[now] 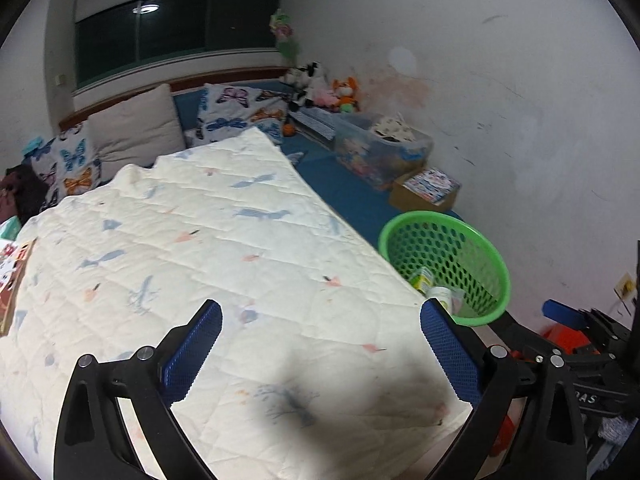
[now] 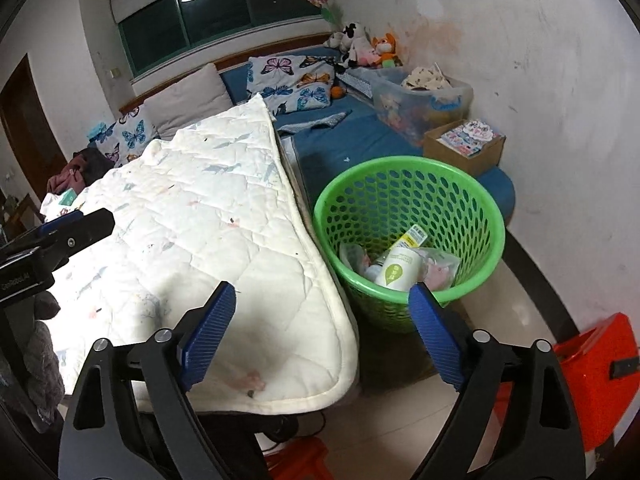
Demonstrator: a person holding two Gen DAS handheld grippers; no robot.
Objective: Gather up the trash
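Observation:
A green perforated basket [image 2: 476, 204] stands on the floor beside the bed; it also shows in the left wrist view [image 1: 496, 264]. Inside it lie a white bottle with a green leaf label [image 2: 398, 270], a small carton [image 2: 412, 238] and clear plastic wrappers [image 2: 438, 266]. My right gripper [image 2: 322, 304] is open and empty, hovering over the quilt's corner just left of the basket. My left gripper [image 1: 320, 322] is open and empty above the white quilt [image 1: 208, 248]. The right gripper's blue finger shows in the left wrist view [image 1: 564, 314].
The white quilt [image 2: 208, 216] covers the bed, with butterfly pillows [image 2: 296, 84] and a beige pillow [image 2: 188, 100] behind. A clear bin [image 2: 424, 98], a cardboard box [image 2: 464, 144] and stuffed toys [image 2: 364, 46] line the wall. A red stool [image 2: 596, 380] stands at right.

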